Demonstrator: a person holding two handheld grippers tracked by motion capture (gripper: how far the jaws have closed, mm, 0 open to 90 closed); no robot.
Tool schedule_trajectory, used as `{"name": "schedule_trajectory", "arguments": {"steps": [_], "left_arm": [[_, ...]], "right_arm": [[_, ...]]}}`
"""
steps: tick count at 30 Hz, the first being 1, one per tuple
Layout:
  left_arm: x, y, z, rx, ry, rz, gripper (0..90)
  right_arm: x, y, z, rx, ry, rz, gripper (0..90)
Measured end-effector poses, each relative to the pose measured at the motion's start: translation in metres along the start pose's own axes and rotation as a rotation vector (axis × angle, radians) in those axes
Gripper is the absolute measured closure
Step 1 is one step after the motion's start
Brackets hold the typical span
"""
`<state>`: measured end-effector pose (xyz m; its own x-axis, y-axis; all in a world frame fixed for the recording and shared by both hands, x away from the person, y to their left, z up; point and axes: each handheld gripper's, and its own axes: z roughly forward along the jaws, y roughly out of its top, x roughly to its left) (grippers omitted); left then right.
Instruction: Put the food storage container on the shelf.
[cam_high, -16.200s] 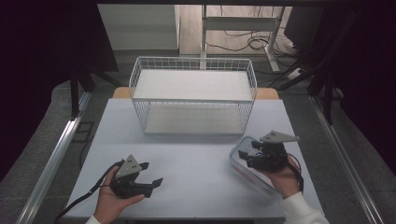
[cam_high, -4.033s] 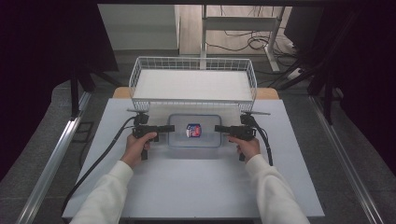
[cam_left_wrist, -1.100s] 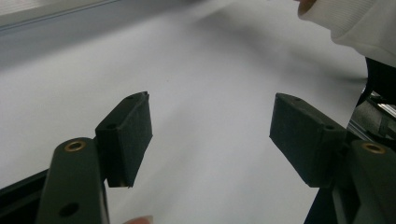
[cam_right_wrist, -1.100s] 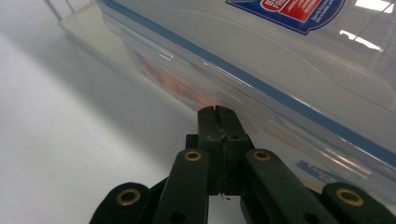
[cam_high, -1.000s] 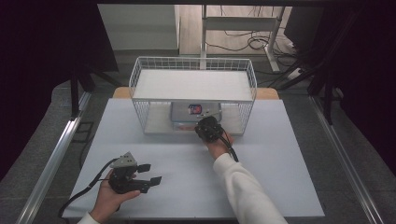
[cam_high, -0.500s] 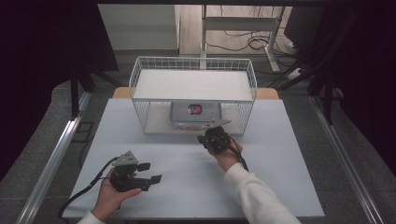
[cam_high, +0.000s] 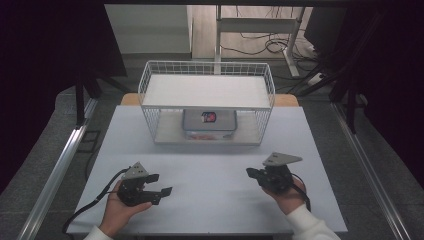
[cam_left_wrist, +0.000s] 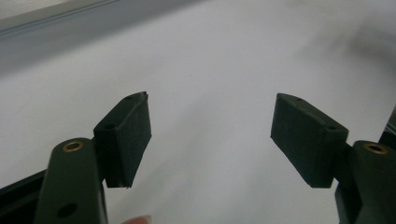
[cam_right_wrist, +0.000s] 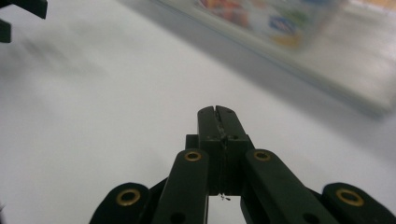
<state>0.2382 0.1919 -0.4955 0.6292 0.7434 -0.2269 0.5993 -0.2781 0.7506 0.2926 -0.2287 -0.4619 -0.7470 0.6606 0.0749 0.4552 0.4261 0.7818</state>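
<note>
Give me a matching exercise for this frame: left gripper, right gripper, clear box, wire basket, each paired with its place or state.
Things:
1. left gripper
2. right gripper
3. clear box
4. wire basket

States or places:
A. under the shelf, inside the basket
B. jaws shut, nothing between them
C. stands at the table's far edge
D. jaws apart, nothing between them

Pairs: 1-D, 2-B, 3-A, 4-C

On the one white table (cam_high: 210, 170) stands one white wire basket (cam_high: 207, 107), and one clear box (cam_high: 209, 121) with a colourful label sits inside it. There are two grippers: the left gripper (cam_high: 161, 184) and the right gripper (cam_high: 250, 172).
</note>
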Motion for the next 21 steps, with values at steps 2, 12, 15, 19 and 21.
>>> {"name": "schedule_trajectory", "arguments": {"steps": [2,12,15,19,21], "left_arm": [[0.0,0.0,-0.001,-0.002,0.006,0.004,28.2],[0.001,-0.001,-0.007,-0.002,0.04,0.039,26.9],[0.001,-0.001,-0.007,-0.007,0.041,0.036,26.8],[0.002,0.0,-0.007,-0.007,0.042,0.041,26.8],[0.002,0.0,-0.007,-0.007,0.043,0.041,26.7]], "right_arm": [[-0.006,-0.018,-0.017,-0.003,-0.005,0.052,89.1],[-0.008,-0.046,-0.038,-0.017,-0.122,0.083,33.9],[-0.008,-0.045,-0.038,-0.03,-0.125,0.091,32.0],[-0.007,-0.044,-0.037,-0.033,-0.121,0.079,30.6],[-0.006,-0.044,-0.037,-0.031,-0.118,0.069,29.9]]}}
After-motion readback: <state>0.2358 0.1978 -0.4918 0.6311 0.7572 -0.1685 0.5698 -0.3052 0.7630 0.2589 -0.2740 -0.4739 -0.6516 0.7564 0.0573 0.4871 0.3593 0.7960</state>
